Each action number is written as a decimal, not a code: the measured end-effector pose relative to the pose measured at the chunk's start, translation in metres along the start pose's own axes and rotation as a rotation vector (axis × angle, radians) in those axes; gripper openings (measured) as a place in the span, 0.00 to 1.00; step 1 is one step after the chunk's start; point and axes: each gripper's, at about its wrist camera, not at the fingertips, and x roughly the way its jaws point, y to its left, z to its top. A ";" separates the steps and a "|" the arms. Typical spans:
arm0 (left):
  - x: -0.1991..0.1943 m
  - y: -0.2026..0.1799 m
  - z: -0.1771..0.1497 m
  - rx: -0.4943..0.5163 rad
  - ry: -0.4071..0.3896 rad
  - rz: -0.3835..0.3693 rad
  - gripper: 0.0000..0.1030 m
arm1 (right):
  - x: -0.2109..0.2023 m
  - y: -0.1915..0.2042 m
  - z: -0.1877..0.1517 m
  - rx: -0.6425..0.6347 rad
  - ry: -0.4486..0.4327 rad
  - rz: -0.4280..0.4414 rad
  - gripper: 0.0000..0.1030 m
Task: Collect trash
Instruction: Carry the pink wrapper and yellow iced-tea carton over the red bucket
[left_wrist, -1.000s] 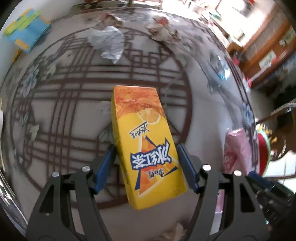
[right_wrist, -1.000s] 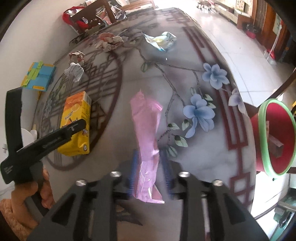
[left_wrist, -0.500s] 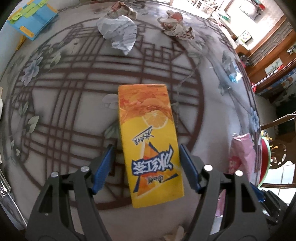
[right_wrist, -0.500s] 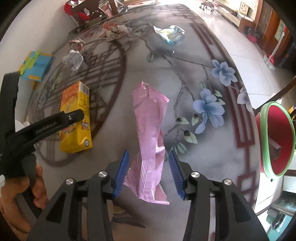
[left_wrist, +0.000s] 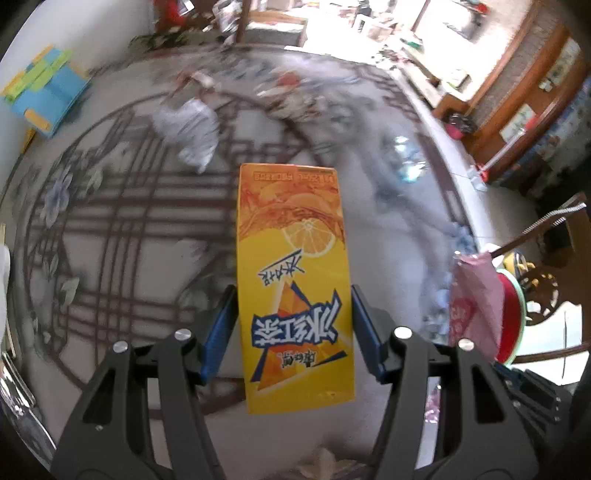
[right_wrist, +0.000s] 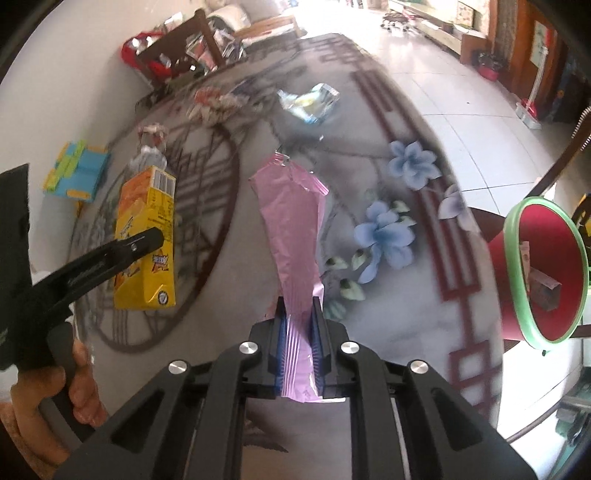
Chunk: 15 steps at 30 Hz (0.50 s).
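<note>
CHANGE: right hand-held gripper (right_wrist: 299, 332) now closing, clamped on pink wrapper (right_wrist: 293, 236), earlier apart around it | left hand-held gripper (left_wrist: 291, 325) closing, pads against yellow juice carton (left_wrist: 293, 280), raised off desk (left_wrist: 122, 236) | POSITION: wrapper and carton each between own pads, projecting forward

Far table (left_wrist: 332, 122) smeared by motion blur: crumpled paper (left_wrist: 192, 129) and wrapper (left_wrist: 406, 158) lack detail. Bin (right_wrist: 546, 269) contents unclear. Pink bag (left_wrist: 476, 295) half hidden by the gripper arm. Hand (right_wrist: 48, 402) cut off by the frame.
</note>
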 end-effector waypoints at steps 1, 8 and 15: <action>-0.003 -0.007 0.001 0.016 -0.008 -0.008 0.56 | -0.003 -0.003 0.001 0.005 -0.007 0.003 0.12; -0.013 -0.046 0.000 0.086 -0.018 -0.056 0.56 | -0.026 -0.024 0.005 0.030 -0.053 -0.002 0.12; -0.009 -0.078 -0.009 0.153 -0.006 -0.073 0.56 | -0.042 -0.062 0.002 0.097 -0.084 -0.030 0.12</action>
